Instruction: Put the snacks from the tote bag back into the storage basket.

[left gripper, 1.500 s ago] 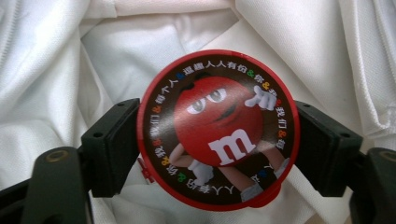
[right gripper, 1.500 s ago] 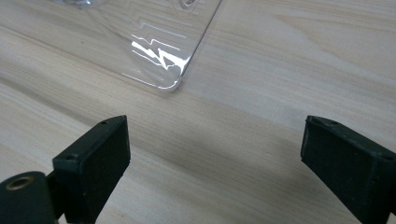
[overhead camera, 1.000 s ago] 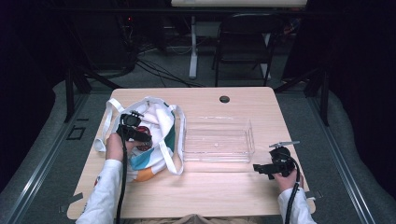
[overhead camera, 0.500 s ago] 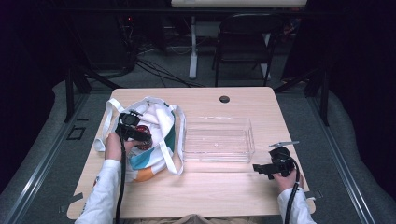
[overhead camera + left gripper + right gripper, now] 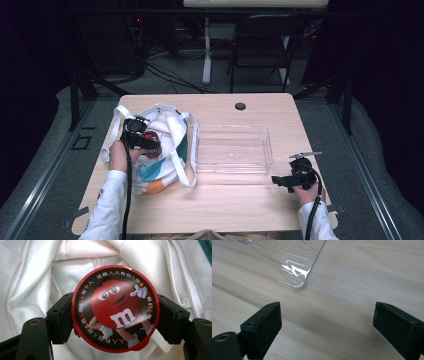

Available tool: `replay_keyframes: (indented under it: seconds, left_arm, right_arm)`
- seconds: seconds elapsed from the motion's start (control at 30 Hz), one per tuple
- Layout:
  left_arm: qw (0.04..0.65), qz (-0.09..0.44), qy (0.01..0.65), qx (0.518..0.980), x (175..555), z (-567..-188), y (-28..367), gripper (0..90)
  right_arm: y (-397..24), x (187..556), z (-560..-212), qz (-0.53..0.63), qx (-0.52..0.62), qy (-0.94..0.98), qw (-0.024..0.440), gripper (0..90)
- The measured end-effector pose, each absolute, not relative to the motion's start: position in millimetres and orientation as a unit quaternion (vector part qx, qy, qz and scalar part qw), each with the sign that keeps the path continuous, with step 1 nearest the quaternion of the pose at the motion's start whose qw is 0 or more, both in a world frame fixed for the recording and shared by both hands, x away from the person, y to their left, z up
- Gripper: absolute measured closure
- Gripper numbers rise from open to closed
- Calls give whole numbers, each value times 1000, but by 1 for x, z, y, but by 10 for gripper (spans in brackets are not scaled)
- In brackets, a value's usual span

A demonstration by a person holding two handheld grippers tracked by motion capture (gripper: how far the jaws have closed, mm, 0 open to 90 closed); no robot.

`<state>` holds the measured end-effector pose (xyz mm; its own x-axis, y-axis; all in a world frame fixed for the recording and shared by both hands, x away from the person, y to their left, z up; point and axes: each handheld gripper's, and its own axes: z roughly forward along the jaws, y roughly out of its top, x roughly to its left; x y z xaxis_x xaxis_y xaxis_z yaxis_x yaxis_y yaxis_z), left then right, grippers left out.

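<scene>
So the left gripper [image 5: 113, 315] has its jaws pinched on a round red M&M's tin [image 5: 115, 308], just above the open tote bag [image 5: 167, 150]. Looks like unpacking: next it should carry over to the clear tray [image 5: 232, 150]. Right gripper [image 5: 327, 325] is spread wide over the table [image 5: 362, 290].

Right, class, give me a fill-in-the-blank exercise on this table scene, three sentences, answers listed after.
1. The left gripper is shut on a round red ____ printed with a cartoon candy character.
2. That gripper is over the white cloth bag, which lies to the ____ of the clear plastic tray in the high view.
3. The right gripper has its jaws ____ above the wooden table.

Missing words: tin; left; open
</scene>
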<state>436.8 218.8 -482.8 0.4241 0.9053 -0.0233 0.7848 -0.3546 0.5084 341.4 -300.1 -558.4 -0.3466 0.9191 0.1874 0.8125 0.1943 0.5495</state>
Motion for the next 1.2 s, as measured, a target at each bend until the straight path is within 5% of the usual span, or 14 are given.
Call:
replay_keyframes:
  seconds: [1.2]
  left_arm:
    - [267, 128, 524, 798, 431, -441, 223, 260]
  right_arm:
    - [-302, 339, -554, 296, 564, 765, 93, 82]
